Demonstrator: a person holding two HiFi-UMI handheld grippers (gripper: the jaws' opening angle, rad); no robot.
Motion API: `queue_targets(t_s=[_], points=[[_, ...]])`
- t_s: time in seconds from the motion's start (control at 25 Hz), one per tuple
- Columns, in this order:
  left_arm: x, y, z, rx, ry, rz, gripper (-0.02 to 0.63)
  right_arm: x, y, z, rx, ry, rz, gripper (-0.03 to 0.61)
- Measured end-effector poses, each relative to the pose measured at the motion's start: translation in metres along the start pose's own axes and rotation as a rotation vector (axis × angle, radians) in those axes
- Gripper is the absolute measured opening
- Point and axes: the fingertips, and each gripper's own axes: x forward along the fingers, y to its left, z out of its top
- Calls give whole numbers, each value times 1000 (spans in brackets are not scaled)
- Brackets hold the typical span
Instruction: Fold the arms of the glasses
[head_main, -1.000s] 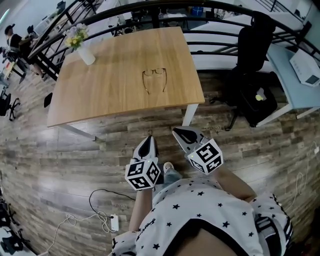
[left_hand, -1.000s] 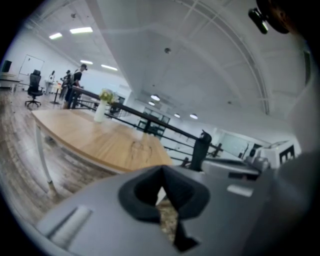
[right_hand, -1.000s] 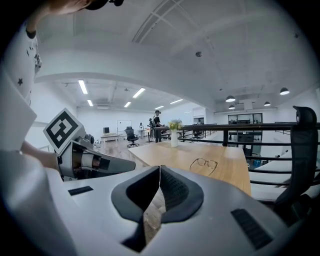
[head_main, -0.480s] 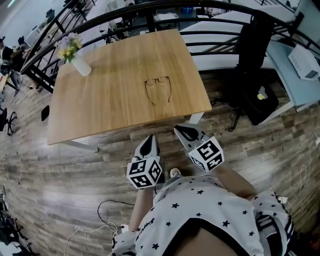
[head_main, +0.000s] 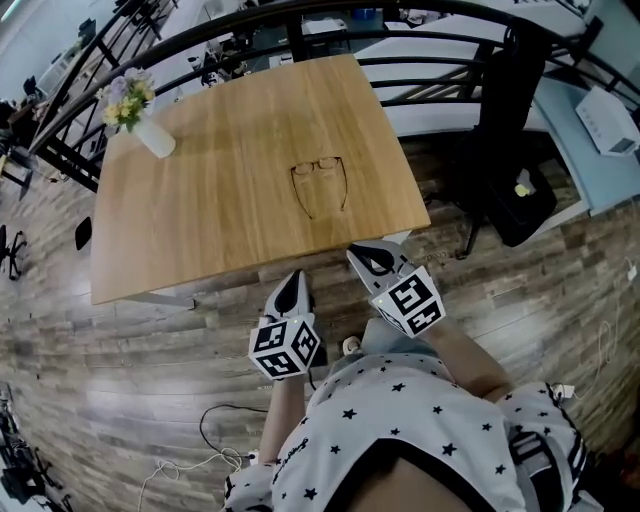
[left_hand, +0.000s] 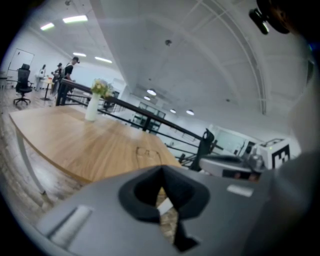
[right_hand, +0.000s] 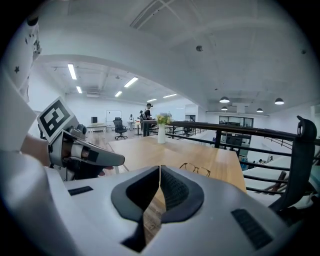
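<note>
A thin-framed pair of glasses (head_main: 316, 167) lies on the wooden table (head_main: 200, 210), arms spread open and pointing toward the near edge. It shows small in the left gripper view (left_hand: 147, 152) and in the right gripper view (right_hand: 195, 169). Both grippers hang over the floor just short of the table's near edge, well apart from the glasses. My left gripper (head_main: 297, 276) is shut and empty, jaws meeting (left_hand: 161, 171). My right gripper (head_main: 361, 256) is also shut with nothing in it (right_hand: 160, 168).
A white vase of flowers (head_main: 150, 135) stands at the table's far left corner. A black railing (head_main: 300, 15) runs behind the table. A black office chair (head_main: 510, 90) and a dark bag (head_main: 515, 200) stand to the right. A cable (head_main: 215, 425) lies on the plank floor.
The person has stepped toward the table, so it sits nearer and lower in the head view. Both grippers moved forward together, staying shut.
</note>
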Motion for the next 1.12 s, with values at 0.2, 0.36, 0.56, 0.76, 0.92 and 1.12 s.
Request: queue_targets(t_s=[0.2, 0.36, 0.56, 0.76, 0.92, 1.12], points=[[14, 6, 3, -7, 11, 0, 6, 16, -11, -5, -12, 27, -18, 18], [27, 10, 7, 2, 14, -6, 6, 36, -28, -2, -33, 15, -32, 18], [51, 20, 17, -8, 23, -3, 6, 64, -55, -5, -45, 61, -32, 18], [78, 33, 30, -24, 35, 16, 6, 95, -80, -6, -94, 117, -15, 18], [100, 40, 43, -26, 40, 34, 6, 117, -101, -6, -127, 137, -3, 18], [124, 45, 59, -32, 40, 53, 6, 146, -127, -7, -177, 177, 20, 18]])
